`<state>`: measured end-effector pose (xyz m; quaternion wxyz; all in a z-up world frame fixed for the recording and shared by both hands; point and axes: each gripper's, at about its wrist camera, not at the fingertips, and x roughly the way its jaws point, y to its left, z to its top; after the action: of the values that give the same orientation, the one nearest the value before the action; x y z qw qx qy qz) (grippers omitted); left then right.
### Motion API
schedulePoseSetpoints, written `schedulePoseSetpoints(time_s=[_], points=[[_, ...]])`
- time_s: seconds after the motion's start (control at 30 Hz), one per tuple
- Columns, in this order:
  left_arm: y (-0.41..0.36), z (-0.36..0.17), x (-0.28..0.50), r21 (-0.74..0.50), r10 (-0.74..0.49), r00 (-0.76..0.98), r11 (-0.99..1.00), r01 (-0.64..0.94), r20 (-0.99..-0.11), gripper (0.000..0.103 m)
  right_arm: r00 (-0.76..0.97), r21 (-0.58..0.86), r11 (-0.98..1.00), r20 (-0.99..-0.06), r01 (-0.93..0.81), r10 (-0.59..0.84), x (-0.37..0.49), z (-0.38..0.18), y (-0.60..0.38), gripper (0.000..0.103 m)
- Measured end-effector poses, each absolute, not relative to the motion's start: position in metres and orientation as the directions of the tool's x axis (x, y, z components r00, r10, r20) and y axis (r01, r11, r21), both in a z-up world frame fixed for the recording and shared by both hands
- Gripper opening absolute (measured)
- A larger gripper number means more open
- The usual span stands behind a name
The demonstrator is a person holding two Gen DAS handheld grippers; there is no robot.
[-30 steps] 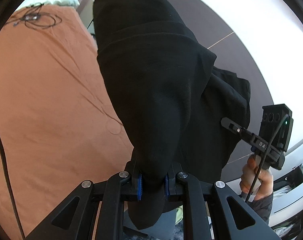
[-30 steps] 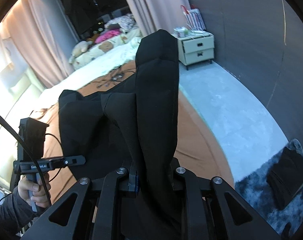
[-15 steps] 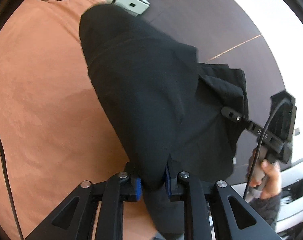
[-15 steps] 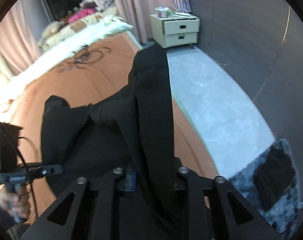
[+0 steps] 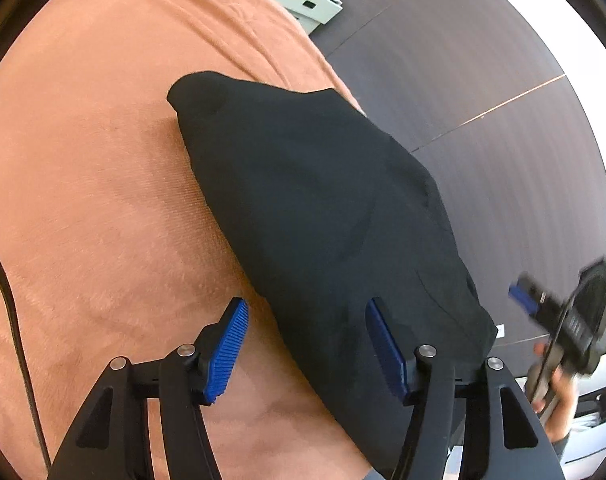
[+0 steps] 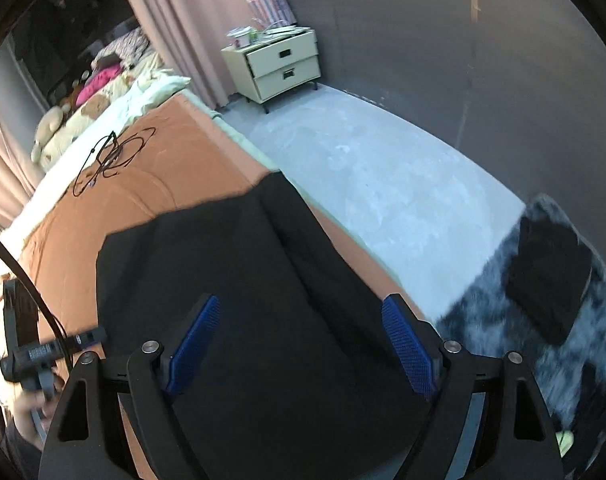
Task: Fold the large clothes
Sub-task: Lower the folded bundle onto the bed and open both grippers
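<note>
Black garment flat on orange bedspread, both grippers (left, right) opening, gripping nothing

Right tongs opening over black garment on bed.

We see a bed covered by an orange-brown blanket, with a tangle of black cable lying on it and pale pillows and stuffed toys heaped at its far end before pink curtains. Beside the bed we find a pale grey floor, a cream two-drawer nightstand with a striped bag and small clutter on top, and a dark grey wall. Nearer to us a shaggy grey-and-black rug carries a folded dark item, and daylight glares in at the left edge.
</note>
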<state>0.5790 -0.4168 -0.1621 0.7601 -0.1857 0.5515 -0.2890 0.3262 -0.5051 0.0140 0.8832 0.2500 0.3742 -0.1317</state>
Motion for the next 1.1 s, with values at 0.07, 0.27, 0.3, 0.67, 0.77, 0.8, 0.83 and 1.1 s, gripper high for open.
schedulePoseSetpoints(time_s=[0.07, 0.27, 0.3, 0.67, 0.77, 0.8, 0.83, 1.1], points=[[-0.417, -0.161, 0.569, -0.599, -0.646, 0.222, 0.762, 0.245, -0.731, 0.063, 0.695, 0.383, 0.811, -0.717, 0.443, -0.041, 0.292, 0.003, -0.513, 0.082], [-0.442, -0.162, 0.56, -0.592, -0.641, 0.181, 0.762, 0.261, -0.746, 0.063, 0.729, 0.536, 0.698, -0.684, 0.476, 0.028, 0.246, -0.031, -0.521, 0.082], [-0.442, -0.163, 0.558, -0.593, -0.641, 0.172, 0.762, 0.26, -0.748, 0.063, 0.737, 0.553, 0.685, -0.675, 0.474, 0.035, 0.238, -0.035, -0.523, 0.082], [-0.487, -0.175, 0.537, -0.575, -0.624, 0.142, 0.771, 0.276, -0.769, 0.035, 0.812, 0.766, 0.493, -0.555, 0.413, 0.181, 0.222, -0.094, -0.549, 0.052], [-0.493, -0.179, 0.543, -0.58, -0.625, 0.137, 0.77, 0.266, -0.768, 0.025, 0.81, 0.76, 0.497, -0.561, 0.419, 0.173, 0.227, -0.094, -0.563, 0.042], [-0.494, -0.179, 0.544, -0.583, -0.627, 0.134, 0.769, 0.263, -0.767, 0.024, 0.809, 0.758, 0.499, -0.562, 0.421, 0.172, 0.226, -0.093, -0.566, 0.042], [-0.493, -0.178, 0.547, -0.582, -0.626, 0.132, 0.769, 0.265, -0.768, 0.023, 0.809, 0.756, 0.501, -0.563, 0.421, 0.17, 0.226, -0.09, -0.57, 0.041], [-0.514, -0.163, 0.551, -0.512, -0.571, 0.164, 0.807, 0.295, -0.805, 0.023, 0.817, 0.75, 0.503, -0.56, 0.429, 0.139, 0.218, -0.087, -0.61, 0.041]])
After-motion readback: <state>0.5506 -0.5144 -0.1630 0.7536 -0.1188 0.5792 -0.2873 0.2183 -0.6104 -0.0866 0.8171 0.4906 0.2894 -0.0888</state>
